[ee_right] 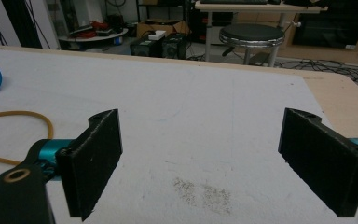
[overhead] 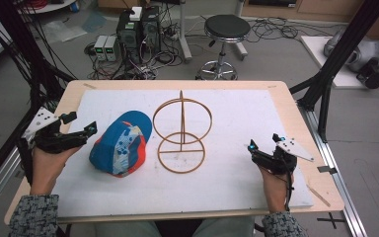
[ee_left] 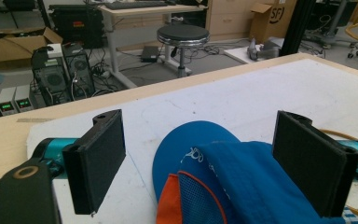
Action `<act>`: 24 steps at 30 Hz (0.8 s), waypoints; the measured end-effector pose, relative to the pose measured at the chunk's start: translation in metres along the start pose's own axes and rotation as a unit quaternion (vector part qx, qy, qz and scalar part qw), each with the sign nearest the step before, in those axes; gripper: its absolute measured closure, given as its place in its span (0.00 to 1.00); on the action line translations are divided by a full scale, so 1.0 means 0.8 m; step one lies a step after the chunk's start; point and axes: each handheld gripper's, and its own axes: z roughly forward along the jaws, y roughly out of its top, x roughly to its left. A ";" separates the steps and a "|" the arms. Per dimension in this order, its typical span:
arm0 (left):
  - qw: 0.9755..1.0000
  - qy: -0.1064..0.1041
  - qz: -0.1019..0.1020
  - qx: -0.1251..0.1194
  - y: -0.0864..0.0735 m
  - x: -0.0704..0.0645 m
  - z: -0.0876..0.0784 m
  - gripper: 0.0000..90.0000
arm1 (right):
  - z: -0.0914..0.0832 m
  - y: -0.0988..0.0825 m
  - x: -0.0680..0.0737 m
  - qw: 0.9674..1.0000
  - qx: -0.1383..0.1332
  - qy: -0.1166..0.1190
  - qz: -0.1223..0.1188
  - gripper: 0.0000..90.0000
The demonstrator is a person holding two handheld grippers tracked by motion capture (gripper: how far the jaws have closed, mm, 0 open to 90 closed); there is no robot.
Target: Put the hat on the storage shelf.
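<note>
Though flanked by the spread jaws of the left tool (overhead: pixel 91 129), not yet gripped: blue fabric baseball cap with orange side panels and a patterned front (overhead: pixel 121 148), lying on the white foam mat (overhead: pixel 256 118) of the pale wooden desk (overhead: pixel 286 91), just left of the tan wooden hat stand built of thin hoops around a central post (overhead: pixel 181 131). Looks like the very start of hanging the cap on the stand, with nothing lifted and nothing placed so far. From the left gripper view, left tool (ee_left: pixel 198 140) wide open, one black pad to each side of the cap (ee_left: pixel 223 177), crown rising between them but touching neither pad as far as can be told. Right tool (overhead: pixel 262 142) held well apart from both cap and stand, low over the near right part of the mat; in the right gripper view, right tool (ee_right: pixel 200 154) likewise spread, nothing but bare mat and a faint grey smudge between the jaws, a curve of the stand's base hoop (ee_right: pixel 28 116) off to the left. Stand upright and bare, top hoop free. Left to do, by this reckoning: close on the cap, raise it, carry it over and settle it on the top of the stand, perhaps steadying the light frame with the other tool.
</note>
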 end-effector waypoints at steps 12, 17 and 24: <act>1.000 -0.009 0.000 0.001 0.002 -0.003 0.000 0.20 | 0.001 -0.001 0.000 1.000 0.006 0.002 0.001 0.14; 1.000 -0.019 -0.001 0.000 0.001 -0.003 0.001 0.20 | 0.002 -0.001 0.001 1.000 0.007 0.004 -0.005 0.14; 0.999 -0.051 0.009 0.003 -0.003 -0.007 0.004 0.20 | 0.006 -0.001 0.001 1.000 0.010 0.006 -0.002 0.14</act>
